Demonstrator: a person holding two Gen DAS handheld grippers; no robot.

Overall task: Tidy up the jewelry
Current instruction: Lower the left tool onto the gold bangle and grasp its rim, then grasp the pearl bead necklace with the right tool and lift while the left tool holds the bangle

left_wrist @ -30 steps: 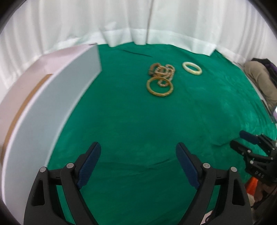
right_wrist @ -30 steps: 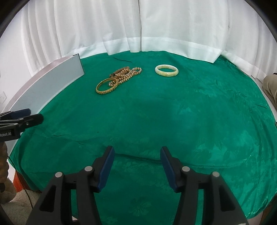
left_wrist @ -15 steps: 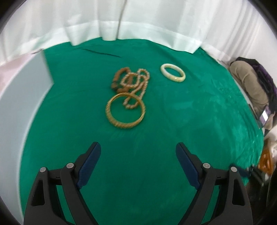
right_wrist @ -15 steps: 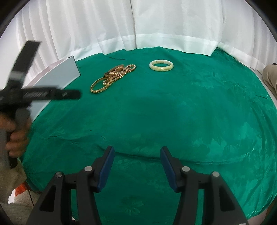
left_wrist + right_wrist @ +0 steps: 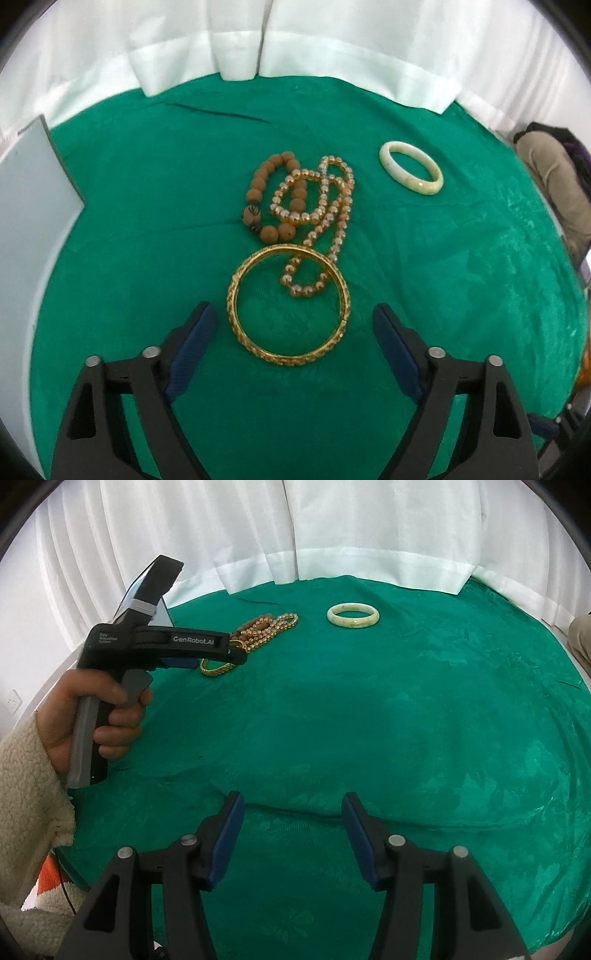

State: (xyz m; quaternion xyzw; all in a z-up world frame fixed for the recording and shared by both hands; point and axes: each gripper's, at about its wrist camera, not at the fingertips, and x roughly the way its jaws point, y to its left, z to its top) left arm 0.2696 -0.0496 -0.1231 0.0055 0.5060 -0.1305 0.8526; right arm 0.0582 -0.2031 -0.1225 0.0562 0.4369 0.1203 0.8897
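A: Where's the jewelry?

B: In the left wrist view the gold bangle [image 5: 288, 308] lies flat on the green table [image 5: 461, 295] at centre frame. A pearl string [image 5: 317, 221] drapes over its far rim, tangled with brown beads [image 5: 273, 199] above it. The jade bangle [image 5: 410, 172] sits apart at upper right. A grey box [image 5: 33, 221] stands at the left edge.

A: And the claws?

B: The left claw [image 5: 293, 343] is spread wide and holds nothing; its fingers flank the gold bangle's near half without touching it. The right claw [image 5: 291, 834] is also parted and empty, low at the bottom of its view, well away from everything.

A: The step in hand?

B: Likely picking up the gold bangle. I'd bite the near rim, away from the pearls, so the string isn't pinched or dragged along. Lift gently and let the pearls slide off.

A: The hand's pose?

B: In the right wrist view, at the left of the frame, the left hand [image 5: 99, 716] grips the handle upright, with the claw body level and pointing toward the pile.
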